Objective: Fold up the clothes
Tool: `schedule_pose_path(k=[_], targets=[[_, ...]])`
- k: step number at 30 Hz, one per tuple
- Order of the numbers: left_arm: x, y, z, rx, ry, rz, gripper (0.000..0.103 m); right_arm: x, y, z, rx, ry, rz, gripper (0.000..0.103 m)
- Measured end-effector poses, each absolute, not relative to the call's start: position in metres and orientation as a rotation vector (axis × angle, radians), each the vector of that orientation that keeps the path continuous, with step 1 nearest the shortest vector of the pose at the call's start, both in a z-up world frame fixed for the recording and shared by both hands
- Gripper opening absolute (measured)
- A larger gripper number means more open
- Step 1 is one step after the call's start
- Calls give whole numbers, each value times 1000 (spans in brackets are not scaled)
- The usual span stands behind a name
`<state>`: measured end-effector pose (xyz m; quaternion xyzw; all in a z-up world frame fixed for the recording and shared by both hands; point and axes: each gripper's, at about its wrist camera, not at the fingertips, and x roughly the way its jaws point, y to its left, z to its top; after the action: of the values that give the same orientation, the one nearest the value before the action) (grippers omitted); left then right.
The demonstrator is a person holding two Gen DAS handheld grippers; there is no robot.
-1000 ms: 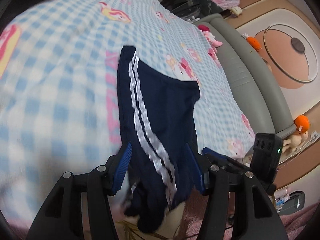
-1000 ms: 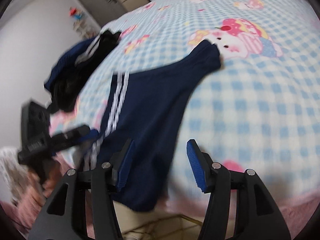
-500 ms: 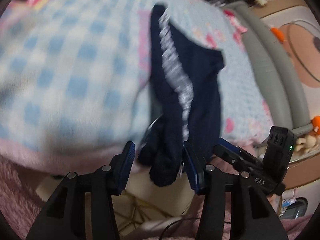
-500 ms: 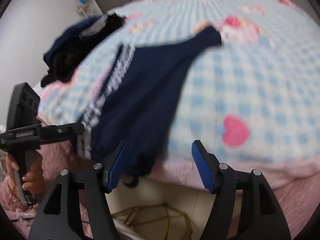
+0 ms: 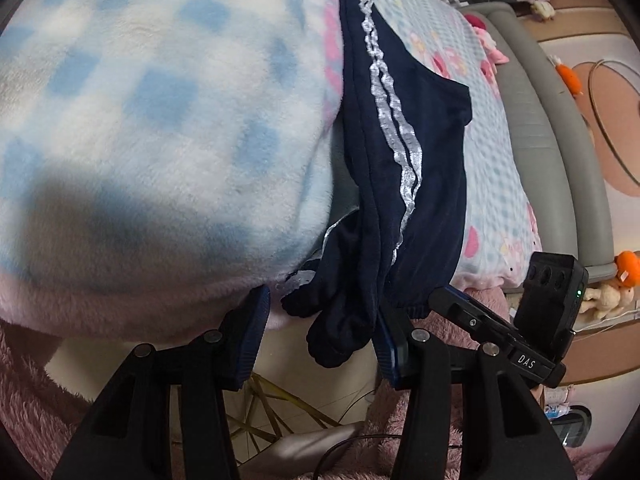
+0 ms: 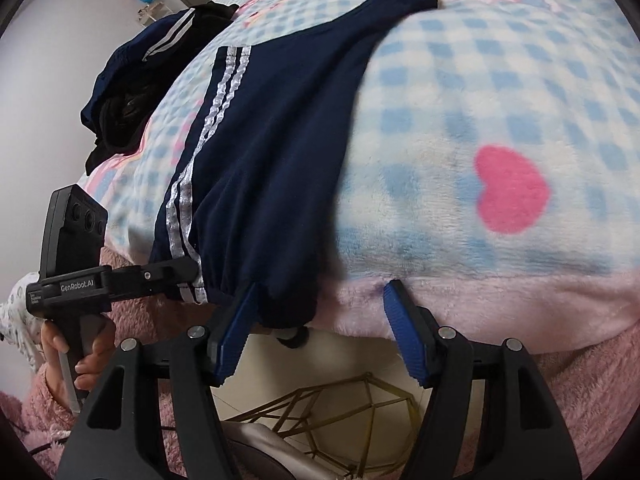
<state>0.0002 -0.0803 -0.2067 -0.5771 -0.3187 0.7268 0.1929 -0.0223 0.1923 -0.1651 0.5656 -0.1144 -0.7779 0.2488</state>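
Observation:
Navy shorts with two white side stripes (image 5: 408, 184) lie on the blue checked blanket (image 5: 152, 120), their waistband hanging over the bed's front edge. My left gripper (image 5: 320, 340) is open with the bunched waistband end hanging between its blue pads. In the right wrist view the shorts (image 6: 272, 152) stretch away over the blanket (image 6: 500, 92). My right gripper (image 6: 320, 332) is open at the bed edge, its left pad (image 6: 236, 328) against the hanging waistband. The left gripper (image 6: 180, 270) also shows there, its finger at the striped waistband corner.
A pile of dark clothes (image 6: 136, 80) lies at the far left of the bed. A grey padded bed frame (image 5: 548, 152) runs along the right. A gold wire frame (image 6: 360, 412) stands on the floor below the bed edge.
Both grippers have dropped down and back to the bed's front edge. The waistband now hangs over the edge, with more blanket filling both views.

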Motion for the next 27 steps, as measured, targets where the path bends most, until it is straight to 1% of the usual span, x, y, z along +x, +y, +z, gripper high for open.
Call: schedule_pose_path(k=[1,2,3,4,5,6,8,9,10,11,12,13,14,15,17,23,25,27], targets=[[0,-80,-206,-1609,-895,2032,48,-23,191,-166,1538,-324,-2105,67],[-1,-78,-205,-1603,-888,2027,46,-23,187,-166,1529,-318,-2088,61],[-1,-76,-204,-1597,-880,2023,41,-22,185,-164,1516,-299,-2082,47],[0,-73,-201,-1588,-860,2026,35,-21,182,-162,1503,-279,-2078,40],[1,-71,-198,-1578,-840,2030,33,-19,179,-161,1487,-264,-2068,28],[3,-69,-193,-1564,-812,2044,31,-17,176,-159,1471,-251,-2058,24],[5,-70,-189,-1537,-790,2047,27,-16,174,-158,1461,-220,-2065,24],[4,-69,-188,-1531,-790,2045,27,-16,173,-159,1464,-216,-2067,25],[4,-69,-187,-1525,-792,2041,25,-18,173,-161,1474,-221,-2070,28],[4,-69,-187,-1521,-797,2040,22,-20,176,-164,1489,-235,-2066,33],[4,-69,-186,-1518,-801,2038,22,-22,179,-168,1504,-251,-2061,36],[4,-70,-184,-1511,-806,2034,21,-24,180,-169,1509,-261,-2052,34],[5,-71,-182,-1503,-812,2030,20,-23,180,-166,1493,-258,-2044,25],[6,-71,-178,-1489,-816,2027,20,-21,180,-161,1466,-248,-2046,19],[7,-73,-163,-1435,-822,2028,20,-15,179,-145,1398,-232,-2051,14],[-29,-74,-128,-1319,-798,2012,20,-32,183,-104,1265,-288,-2058,13],[-58,-74,-122,-1295,-807,2004,20,-48,184,-96,1237,-322,-2061,13],[-83,-78,-125,-1298,-854,2010,20,-72,185,-91,1227,-353,-2091,13]])
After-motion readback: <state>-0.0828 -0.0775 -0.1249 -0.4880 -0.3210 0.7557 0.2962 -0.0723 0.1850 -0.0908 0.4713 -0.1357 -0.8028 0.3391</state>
